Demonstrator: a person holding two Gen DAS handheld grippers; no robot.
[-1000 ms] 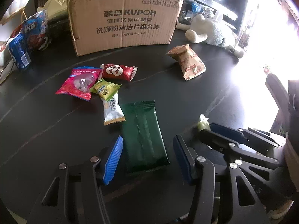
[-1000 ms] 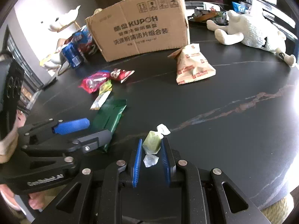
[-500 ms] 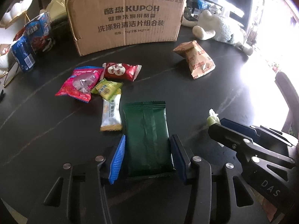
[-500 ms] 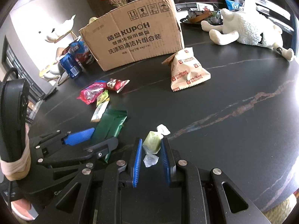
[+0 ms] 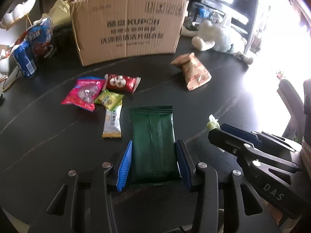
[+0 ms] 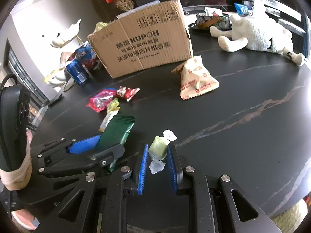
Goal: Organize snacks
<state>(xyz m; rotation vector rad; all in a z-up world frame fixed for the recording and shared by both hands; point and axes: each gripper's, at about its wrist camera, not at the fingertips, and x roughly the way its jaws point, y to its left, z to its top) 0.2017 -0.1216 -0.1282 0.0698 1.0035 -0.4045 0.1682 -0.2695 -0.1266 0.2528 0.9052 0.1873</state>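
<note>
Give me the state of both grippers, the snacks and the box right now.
Left gripper: jaws just been closing, astride the green packet, which lies flat.
Right gripper: shut on the pale green candy.
Cardboard box: upright, open-topped.
Tan biscuit bag: on the table, untouched.
Small snack cluster: loose on the table.
</note>
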